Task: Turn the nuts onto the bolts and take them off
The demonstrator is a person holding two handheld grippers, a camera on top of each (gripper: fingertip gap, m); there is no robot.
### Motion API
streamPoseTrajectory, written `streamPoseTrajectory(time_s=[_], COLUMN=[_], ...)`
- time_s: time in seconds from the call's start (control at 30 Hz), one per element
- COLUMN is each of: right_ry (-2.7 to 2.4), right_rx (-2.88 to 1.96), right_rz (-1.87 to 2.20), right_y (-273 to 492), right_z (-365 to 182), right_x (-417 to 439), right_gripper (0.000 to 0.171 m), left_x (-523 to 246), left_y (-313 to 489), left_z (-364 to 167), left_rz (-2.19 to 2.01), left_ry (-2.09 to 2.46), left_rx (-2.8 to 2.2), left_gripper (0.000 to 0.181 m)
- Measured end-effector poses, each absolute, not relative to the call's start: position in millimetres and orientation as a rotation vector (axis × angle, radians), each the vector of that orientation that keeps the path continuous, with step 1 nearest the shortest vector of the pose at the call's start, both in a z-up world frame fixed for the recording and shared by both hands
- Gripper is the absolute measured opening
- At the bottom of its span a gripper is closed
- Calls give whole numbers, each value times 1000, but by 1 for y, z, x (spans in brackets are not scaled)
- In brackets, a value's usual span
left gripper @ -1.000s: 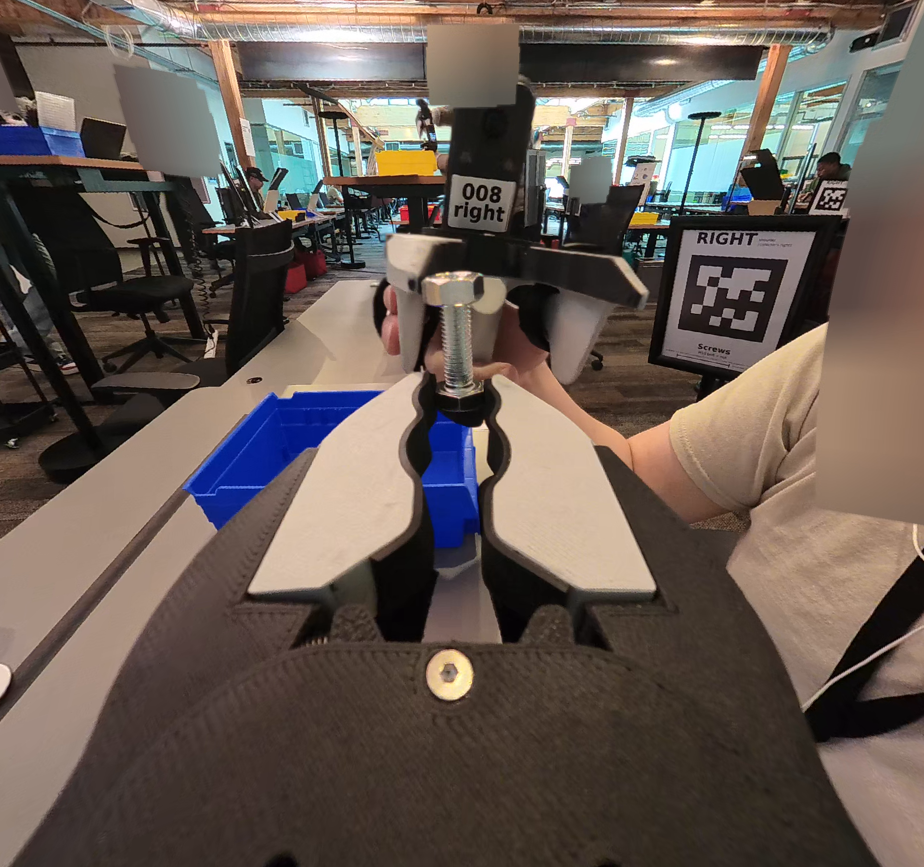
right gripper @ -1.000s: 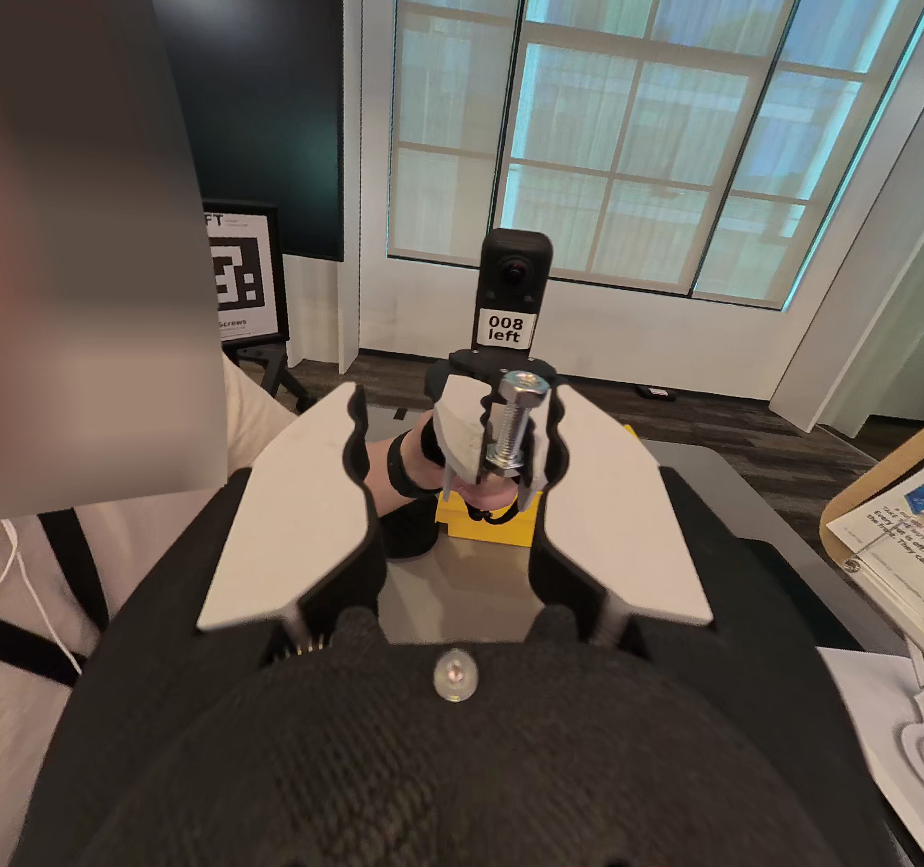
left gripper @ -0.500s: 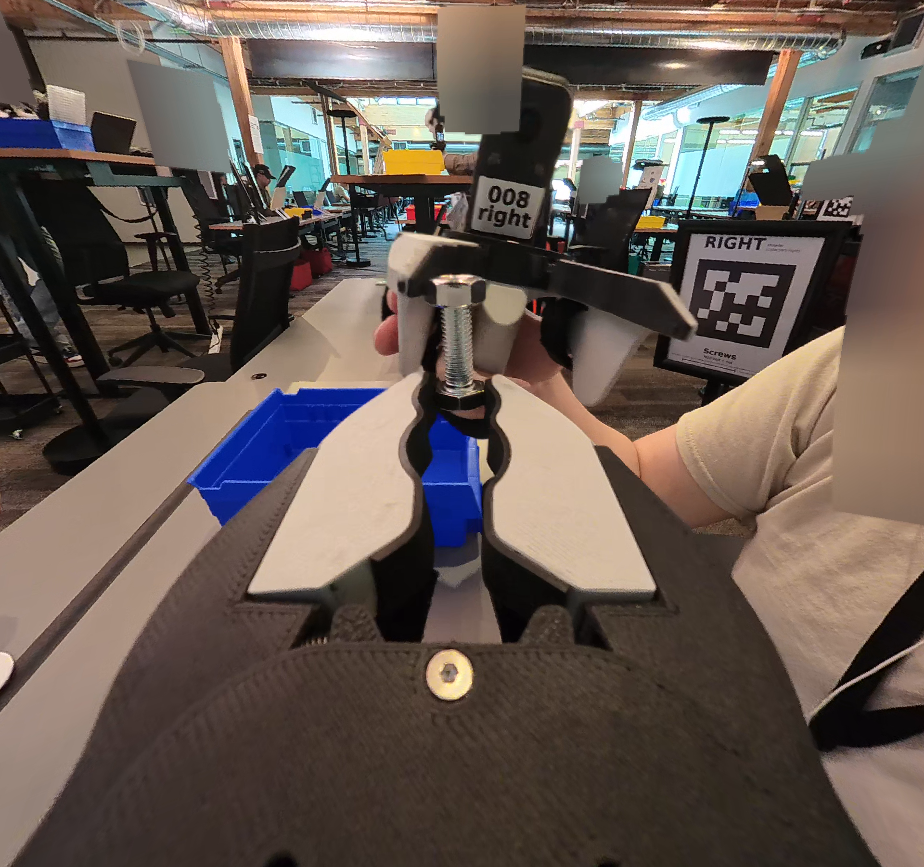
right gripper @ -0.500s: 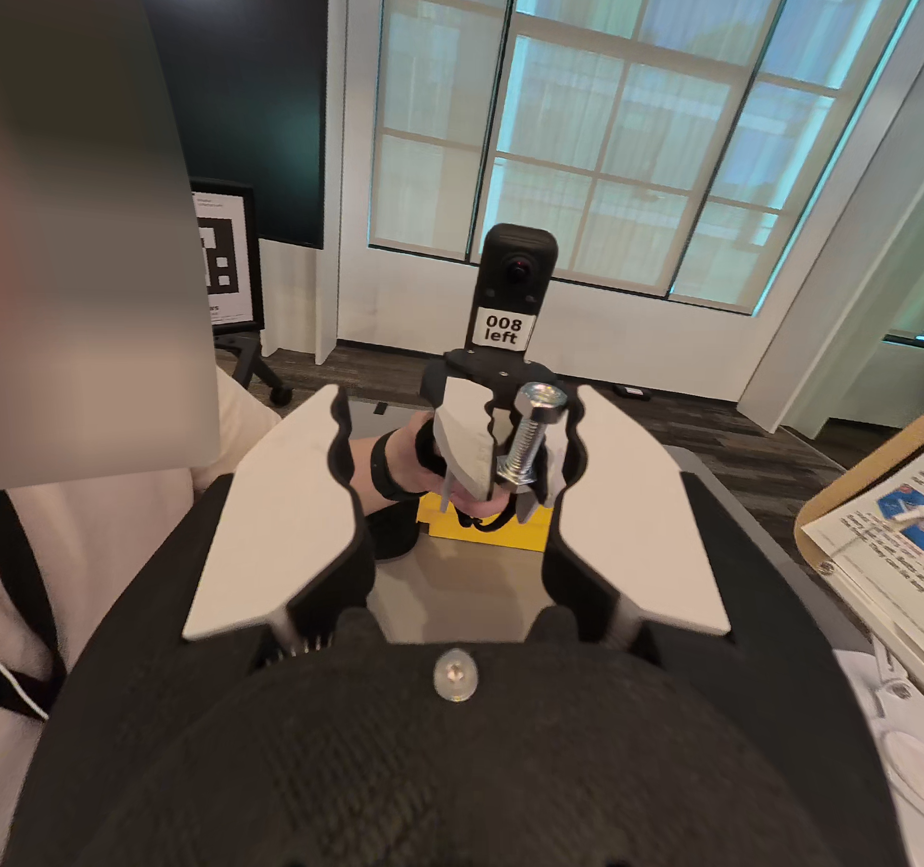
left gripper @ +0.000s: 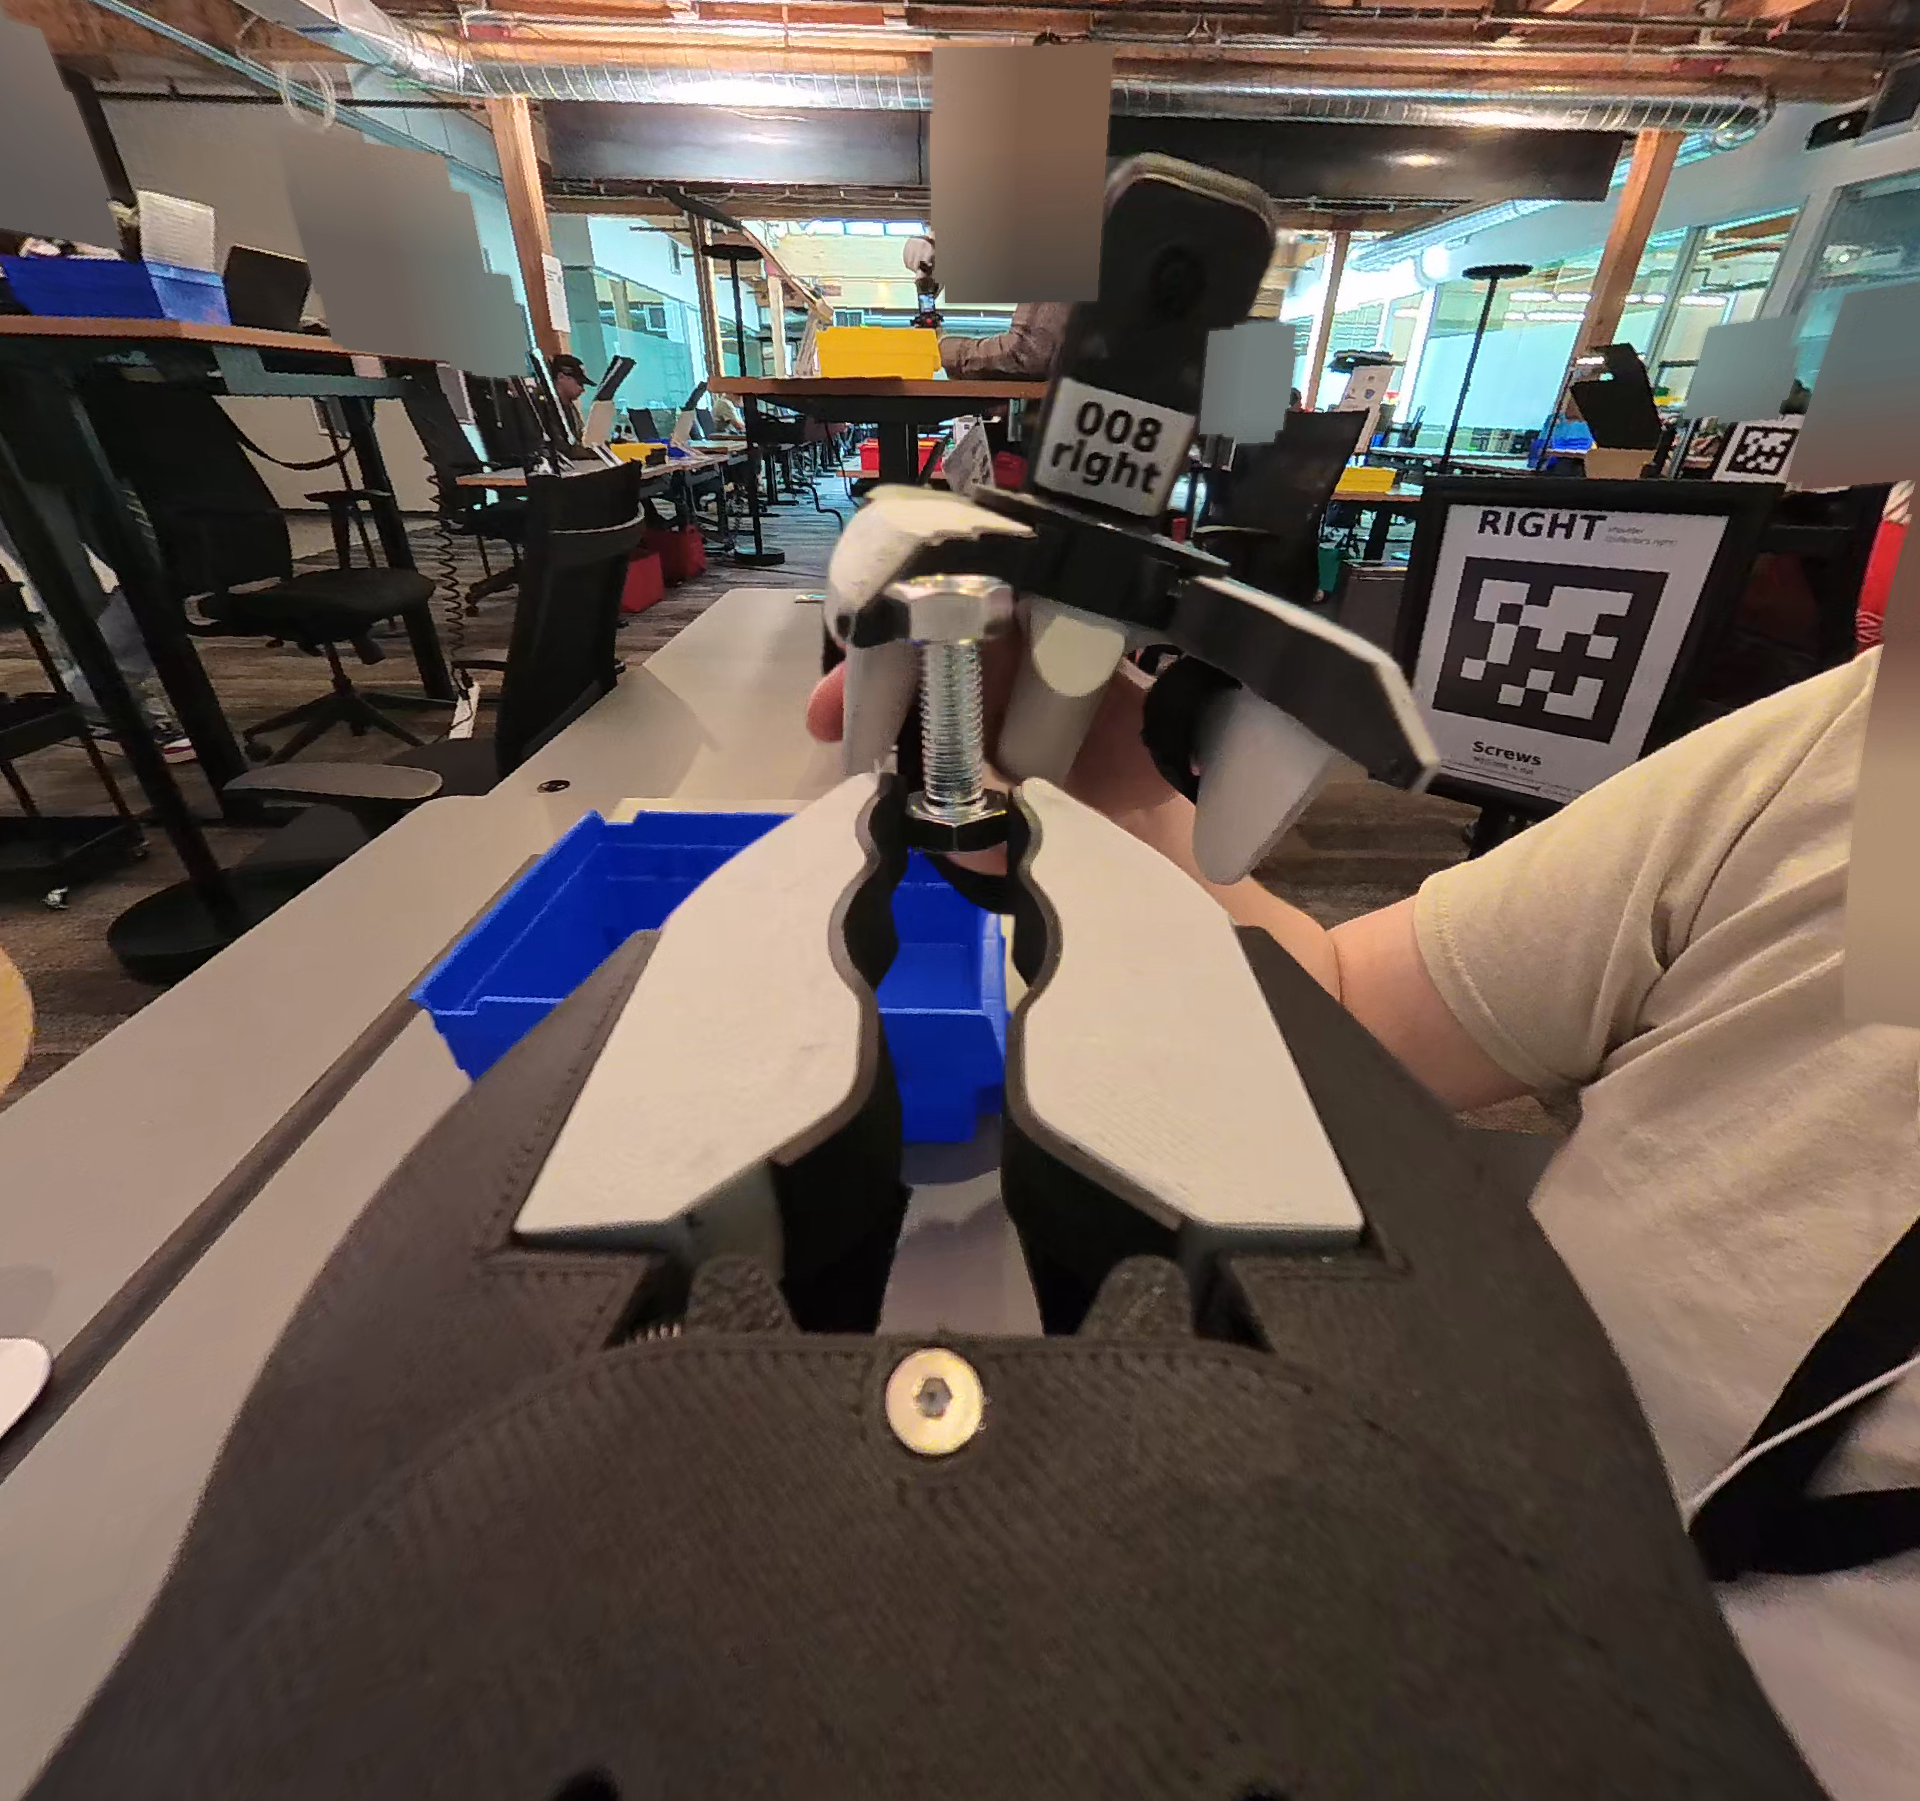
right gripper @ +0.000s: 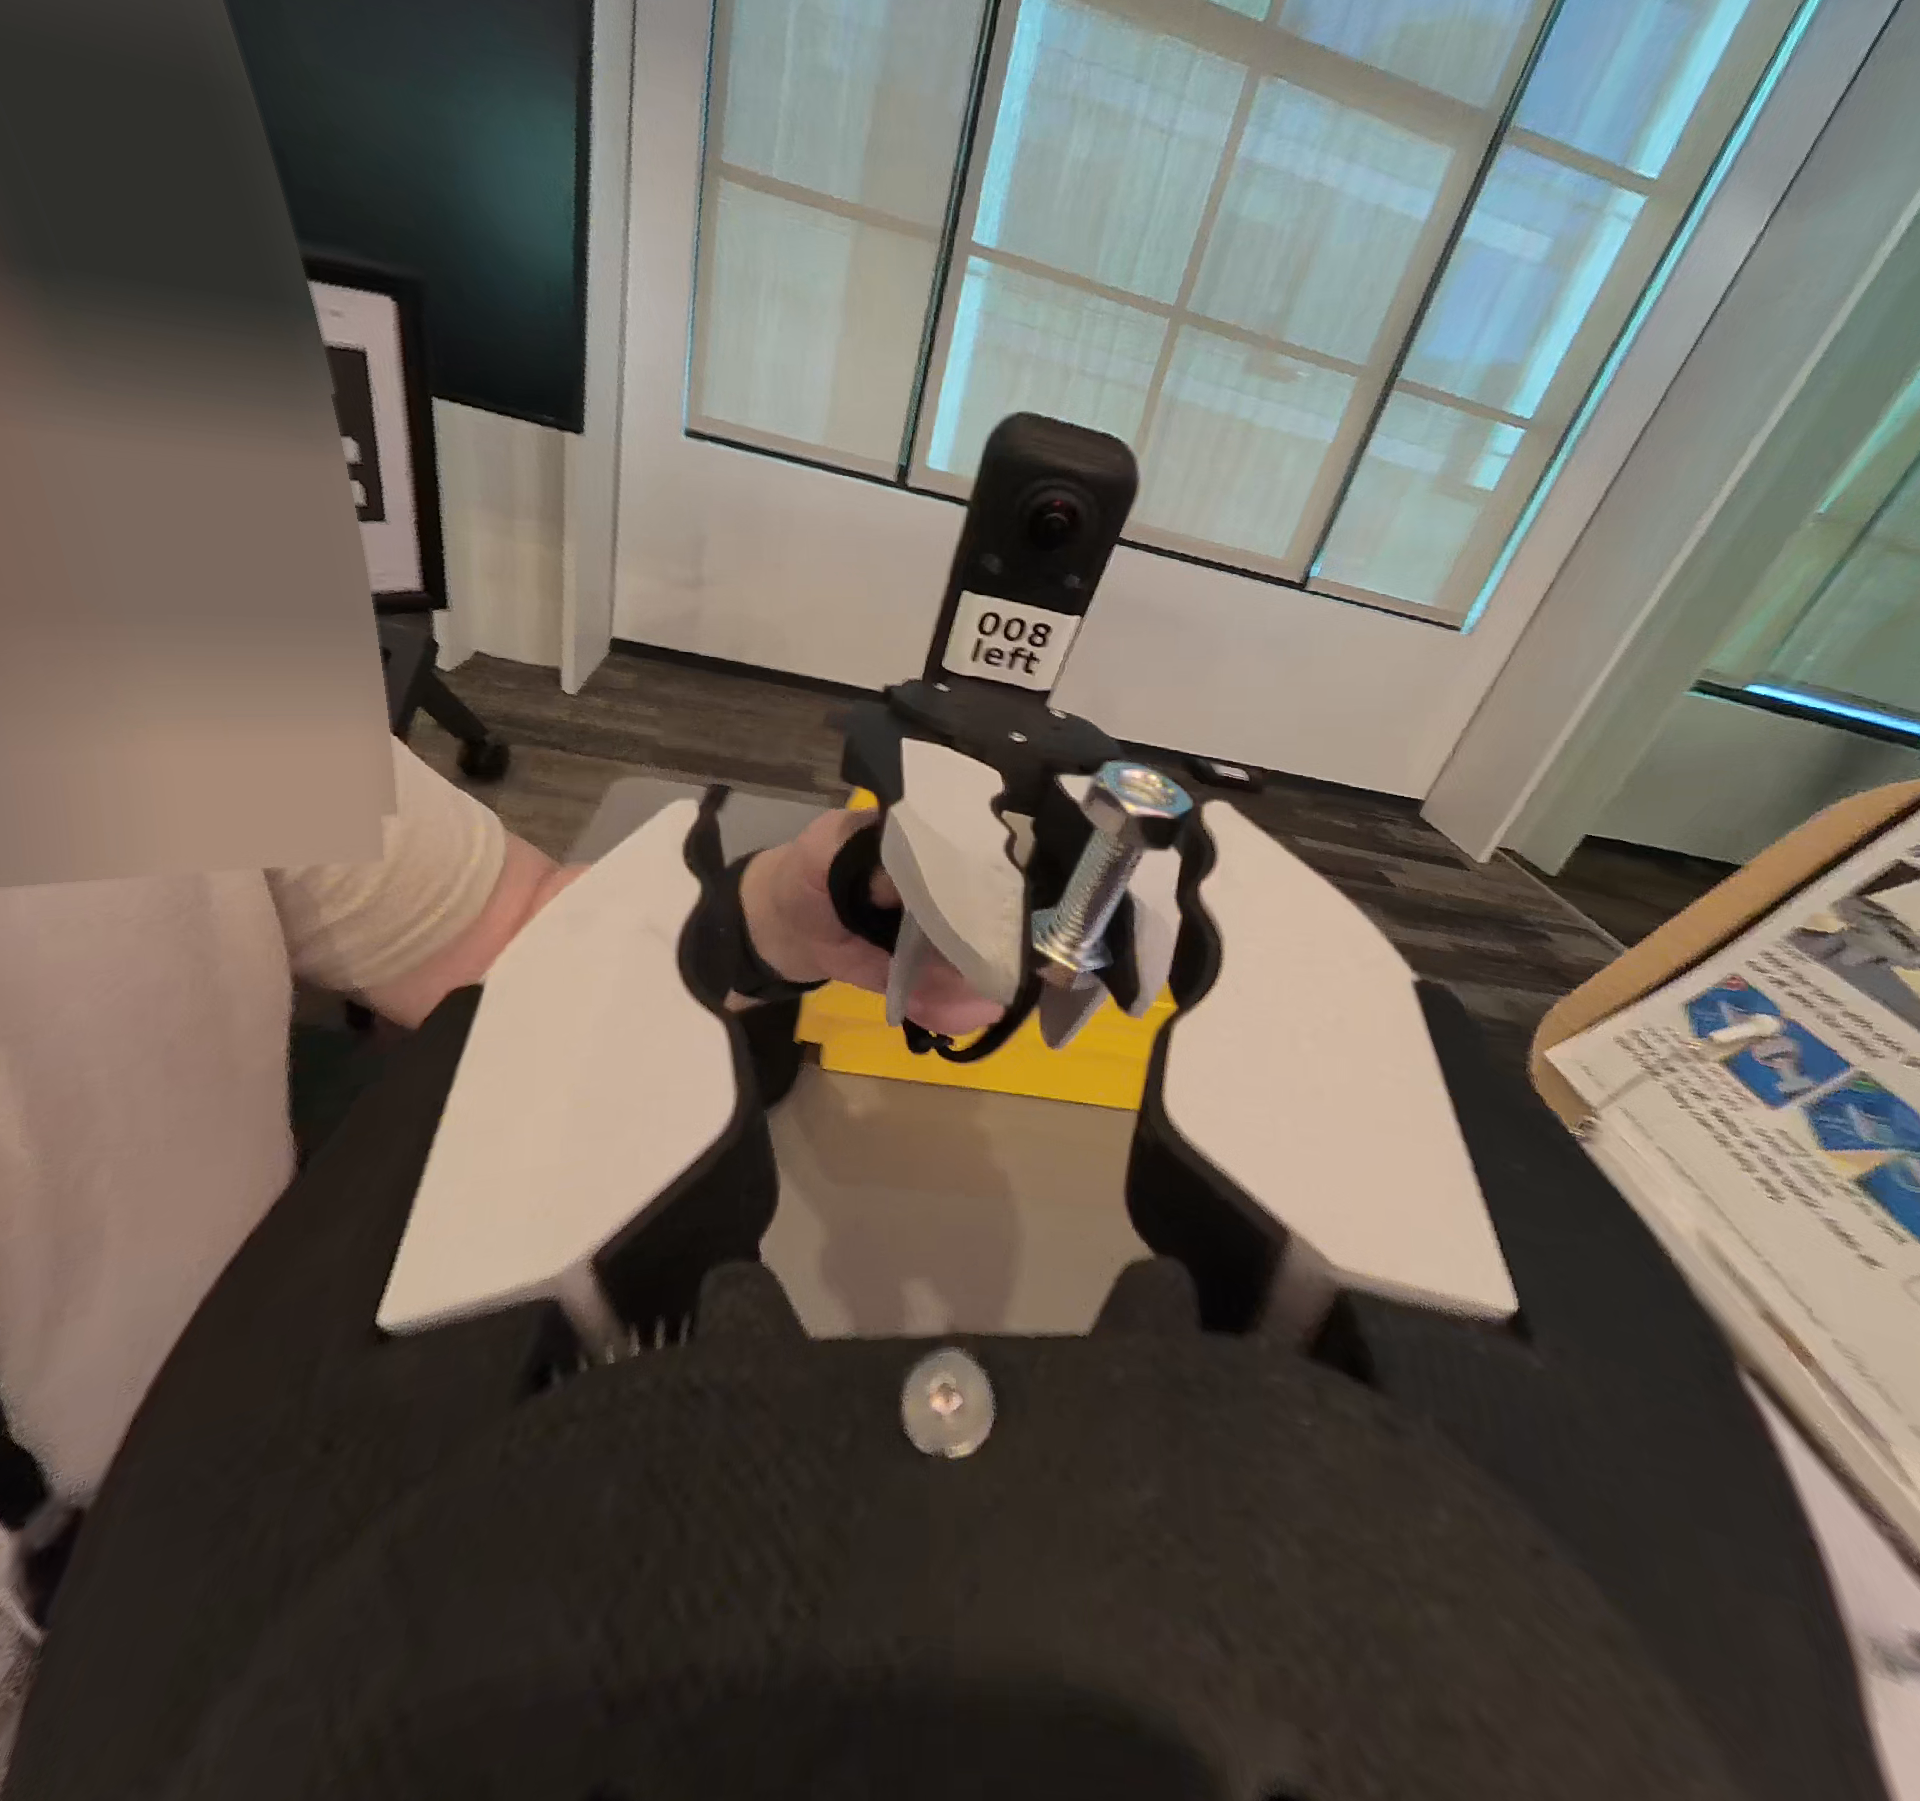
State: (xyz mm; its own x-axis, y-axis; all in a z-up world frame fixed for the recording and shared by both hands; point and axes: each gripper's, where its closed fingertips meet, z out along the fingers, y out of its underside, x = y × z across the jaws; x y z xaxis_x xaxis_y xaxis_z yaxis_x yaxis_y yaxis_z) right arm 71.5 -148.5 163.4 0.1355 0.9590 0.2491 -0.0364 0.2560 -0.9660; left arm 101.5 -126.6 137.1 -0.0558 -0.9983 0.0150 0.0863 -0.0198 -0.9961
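Observation:
A silver bolt (left gripper: 951, 702) stands upright, head up, with a nut (left gripper: 951, 809) on its lower end. My left gripper (left gripper: 948, 797) is shut on the nut. My right gripper (left gripper: 1060, 712) hangs behind the bolt head, rolled to one side, fingers wide apart. In the right wrist view my right gripper (right gripper: 951, 837) is open; the bolt (right gripper: 1101, 878) leans right, its head close to the right finger (right gripper: 1299, 1024). I cannot tell if they touch. The left gripper (right gripper: 1081, 982) holds the nut (right gripper: 1070, 962) there.
A blue bin (left gripper: 582, 920) sits on the grey table (left gripper: 208, 1076) under the left gripper. A yellow bin (right gripper: 987, 1055) sits behind it in the right wrist view. Printed sheets (right gripper: 1766, 1076) lie at right. A framed marker sign (left gripper: 1558, 639) and the person's arm (left gripper: 1403, 1003) are at right. My two grippers' fingertips are within a few centimetres of each other.
The right gripper has rolled sideways and stayed open. In its view the bolt now leans right, its head near the right finger. The left gripper keeps hold of the nut.

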Motion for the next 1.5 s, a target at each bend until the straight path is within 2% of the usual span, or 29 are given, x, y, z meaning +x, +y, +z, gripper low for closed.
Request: streamPoseTrajectory(time_s=[0.13, 0.33, 0.5, 0.57, 0.63, 0.9, 1.13, 1.37, 1.4, 1.5], right_ry=[-1161, -1109, -1188, -1228, -1202, -1177, -1163, -1152, -1157, -1182], right_rx=[-981, -1039, -1058, -1069, -1042, -1089, -1081, -1104, -1107, -1105], right_rz=[894, 939, 911, 893, 903, 958, 900, 990, 975, 921], right_y=[-152, -141, -148, -152, -154, -144, -147, -142, -142, -146], right_z=[174, 169, 161, 159, 165, 156, 166, 158, 158, 159], right_x=[83, 73, 70, 76, 81, 64, 85, 67, 67, 74], right_gripper=[71, 83, 81, 73, 72, 81, 74, 79, 84, 81], left_x=[93, 105, 100, 95, 93, 109, 101, 108, 107, 98], left_y=[-122, -134, -129, -124, -123, -130, -124, -127, -126, -121], left_z=[143, 135, 139, 142, 144, 131, 137, 132, 134, 143], left_rz=[-1320, -1313, -1339, -1329, -1335, -1311, -1318, -1299, -1299, -1330], left_ry=[1147, 1213, 1179, 1153, 1144, 1204, 1161, 1177, 1167, 1107], left_rx=[-1116, -1108, -1102, -1106, -1102, -1124, -1126, -1123, -1119, -1100], left_gripper=[18, 18, 18, 18, 18, 18, 18, 18, 18, 18])
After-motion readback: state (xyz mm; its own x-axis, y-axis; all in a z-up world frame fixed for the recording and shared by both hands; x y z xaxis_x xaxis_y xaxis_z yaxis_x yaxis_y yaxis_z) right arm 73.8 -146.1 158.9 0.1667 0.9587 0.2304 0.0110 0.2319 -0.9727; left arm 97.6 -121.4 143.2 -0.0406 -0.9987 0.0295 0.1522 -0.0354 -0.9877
